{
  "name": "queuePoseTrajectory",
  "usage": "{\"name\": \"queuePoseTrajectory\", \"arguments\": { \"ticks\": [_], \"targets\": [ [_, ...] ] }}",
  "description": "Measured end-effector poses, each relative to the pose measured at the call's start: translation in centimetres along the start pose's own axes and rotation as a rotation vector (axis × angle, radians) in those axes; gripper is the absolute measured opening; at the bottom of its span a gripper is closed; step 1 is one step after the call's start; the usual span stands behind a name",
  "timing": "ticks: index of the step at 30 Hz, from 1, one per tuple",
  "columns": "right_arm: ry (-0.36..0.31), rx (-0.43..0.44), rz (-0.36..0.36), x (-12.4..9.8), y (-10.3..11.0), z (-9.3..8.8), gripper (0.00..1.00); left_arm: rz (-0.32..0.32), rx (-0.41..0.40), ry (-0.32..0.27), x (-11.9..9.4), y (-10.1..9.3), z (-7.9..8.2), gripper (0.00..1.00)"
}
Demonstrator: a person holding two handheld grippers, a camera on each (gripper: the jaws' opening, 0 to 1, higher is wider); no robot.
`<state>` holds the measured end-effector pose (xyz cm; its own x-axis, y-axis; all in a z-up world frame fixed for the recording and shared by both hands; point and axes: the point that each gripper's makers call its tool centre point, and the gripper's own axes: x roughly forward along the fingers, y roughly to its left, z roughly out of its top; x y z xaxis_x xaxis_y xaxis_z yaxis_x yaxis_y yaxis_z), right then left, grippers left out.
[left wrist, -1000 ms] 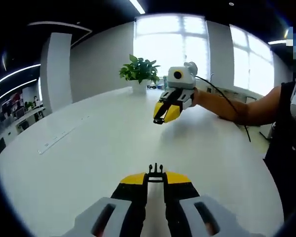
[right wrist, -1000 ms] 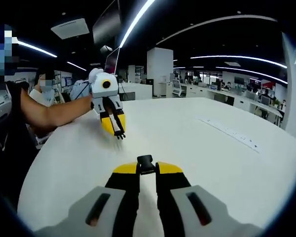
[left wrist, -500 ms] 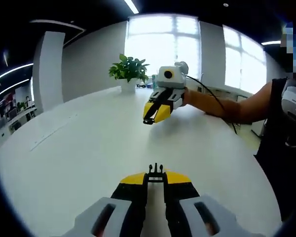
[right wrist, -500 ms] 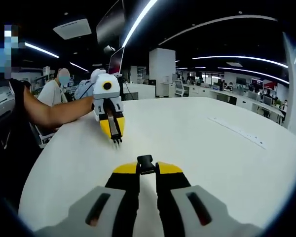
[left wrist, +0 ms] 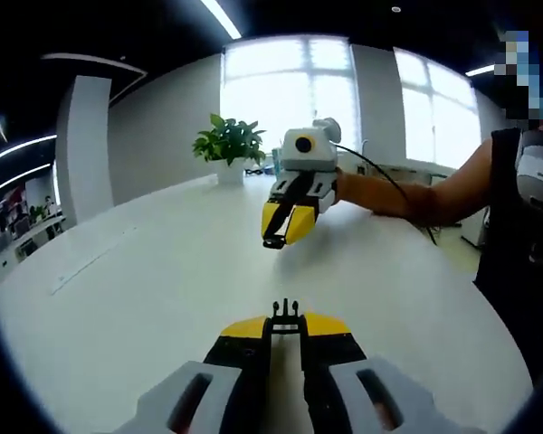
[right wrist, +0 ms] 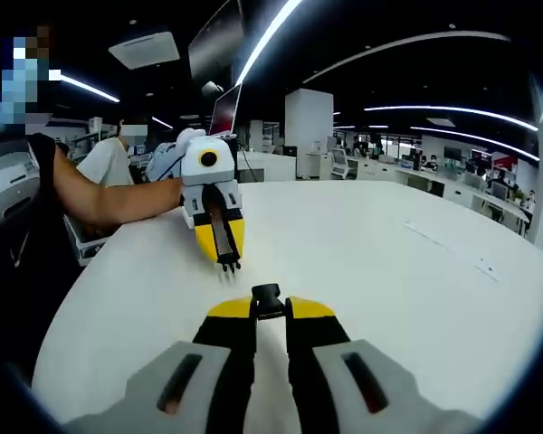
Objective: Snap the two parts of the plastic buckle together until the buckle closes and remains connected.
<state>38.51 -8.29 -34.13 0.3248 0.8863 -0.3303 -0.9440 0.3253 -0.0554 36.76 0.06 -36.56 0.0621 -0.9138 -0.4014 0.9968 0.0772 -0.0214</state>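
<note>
In the left gripper view my left gripper (left wrist: 286,323) is shut on the black pronged half of the buckle (left wrist: 286,316), whose prongs stick out past the yellow fingertips. Ahead of it hangs my right gripper (left wrist: 275,237), shut on the black socket half (left wrist: 270,242). In the right gripper view my right gripper (right wrist: 268,306) holds the socket half (right wrist: 268,299) at its tips. The left gripper (right wrist: 226,257) faces it from a short way off, with the pronged half (right wrist: 227,265) pointing down toward the socket. The two halves are apart, above the white table (right wrist: 371,271).
A potted plant (left wrist: 229,147) stands at the table's far edge before bright windows. A flat strip (right wrist: 450,249) is set into the table to one side. A person's arm (left wrist: 416,194) and dark-clad body (left wrist: 516,235) are beside the table. Office desks stretch behind.
The two grippers have come closer together and turned more nearly tip to tip. Each still holds its buckle half.
</note>
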Motion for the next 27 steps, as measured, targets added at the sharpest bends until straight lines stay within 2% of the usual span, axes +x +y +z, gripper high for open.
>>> {"name": "queuePoseTrajectory", "arguments": {
  "ticks": [4, 20, 27],
  "targets": [
    [0.005, 0.004, 0.0, 0.0, -0.1, -0.3, 0.11, 0.008, -0.007, -0.009, -0.1, 0.1, 0.2, 0.11],
    [0.022, 0.002, 0.015, 0.4, 0.5, -0.8, 0.11, 0.034, 0.018, 0.02, -0.1, 0.8, -0.9, 0.11],
    [0.023, 0.002, 0.025, 0.6, 0.8, -0.9, 0.11, 0.027, -0.007, 0.016, -0.1, 0.7, -0.9, 0.11]
  ]
}}
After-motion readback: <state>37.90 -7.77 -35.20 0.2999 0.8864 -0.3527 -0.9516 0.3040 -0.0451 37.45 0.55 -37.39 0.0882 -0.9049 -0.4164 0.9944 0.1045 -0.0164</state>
